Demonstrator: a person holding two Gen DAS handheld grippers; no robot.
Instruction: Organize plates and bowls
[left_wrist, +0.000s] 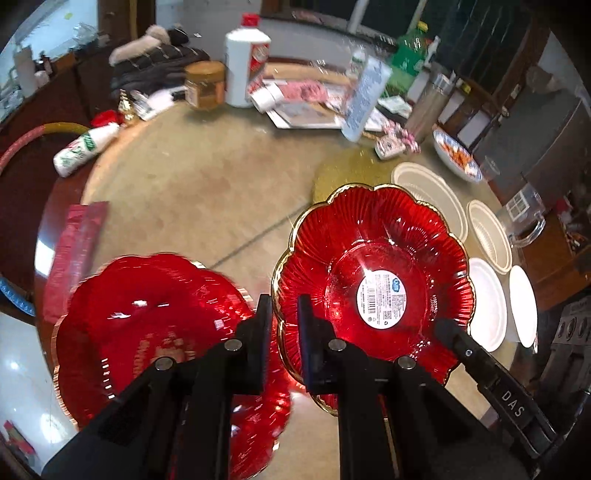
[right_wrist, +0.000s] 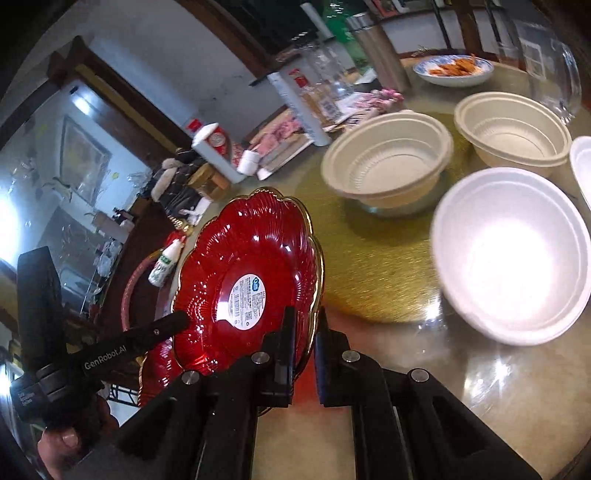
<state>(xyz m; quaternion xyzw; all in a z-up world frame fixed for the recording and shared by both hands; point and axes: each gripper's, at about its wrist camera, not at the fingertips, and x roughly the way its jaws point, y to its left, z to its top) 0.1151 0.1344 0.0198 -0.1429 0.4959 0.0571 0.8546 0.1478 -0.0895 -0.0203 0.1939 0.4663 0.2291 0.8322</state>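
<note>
Both hand-held grippers, left (left_wrist: 282, 321) and right (right_wrist: 304, 332), pinch thin rims of red plates (left_wrist: 373, 273), which could slip and crack on the table (left_wrist: 192, 192).

A red, scalloped, gold-rimmed glass plate with a white label at its centre (left_wrist: 373, 280) hangs tilted above the tabletop (left_wrist: 207, 192), gripped at its near rim. A second red scalloped gold-rimmed plate (left_wrist: 147, 332), blurred, sits lower to its left, also gripped at its rim. To the right stand two beige ribbed paper bowls (right_wrist: 388, 162), just beside each other, and nearer, two white foam bowls (right_wrist: 513, 254), all upright and empty.
</note>
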